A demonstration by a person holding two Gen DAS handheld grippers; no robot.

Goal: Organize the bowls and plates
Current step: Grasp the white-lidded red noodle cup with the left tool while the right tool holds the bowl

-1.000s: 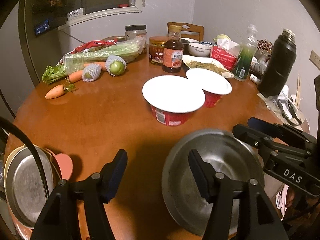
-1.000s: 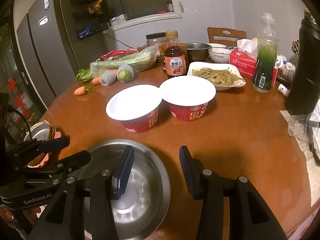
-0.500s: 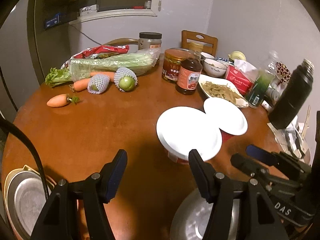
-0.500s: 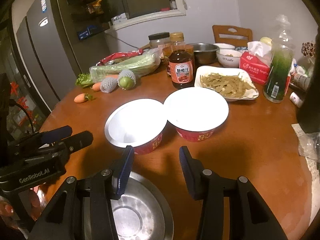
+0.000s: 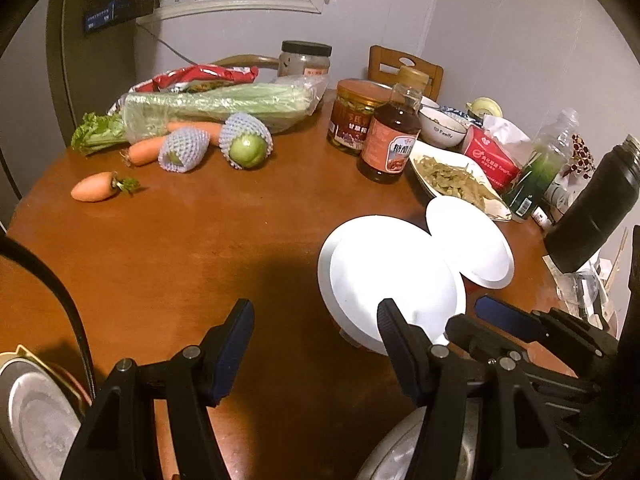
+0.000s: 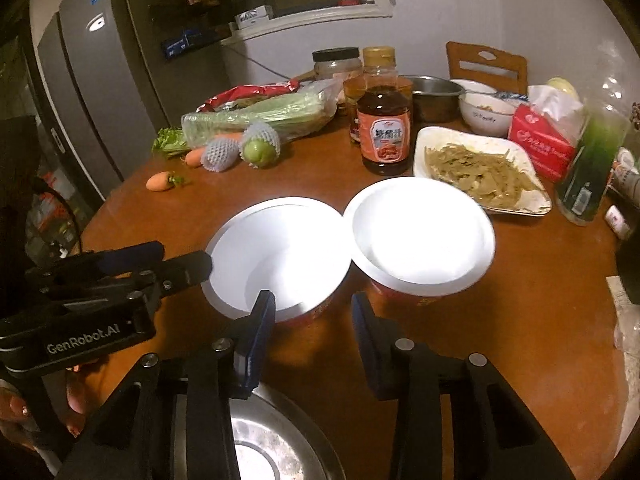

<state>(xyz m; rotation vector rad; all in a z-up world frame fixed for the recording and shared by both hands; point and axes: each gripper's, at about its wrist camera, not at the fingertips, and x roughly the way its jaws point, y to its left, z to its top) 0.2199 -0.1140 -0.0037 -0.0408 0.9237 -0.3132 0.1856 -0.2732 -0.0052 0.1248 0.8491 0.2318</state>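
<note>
Two red paper bowls with white insides stand side by side mid-table: the left bowl and the right bowl. A steel plate lies on the table at the near edge, under both grippers. My left gripper is open and empty, above the table left of the left bowl. My right gripper is open and empty, just before the gap between the two bowls. A stack of metal plates sits at the far left edge.
A white dish of food, a sauce bottle, a steel bowl, a ceramic bowl, a tissue pack, a green bottle and a black flask crowd the back right. Celery, carrots and netted fruit lie back left.
Both grippers have risen and moved forward toward the two paper bowls. The steel plate has slid down to the bottom edge of both views. Both grippers stay open.
</note>
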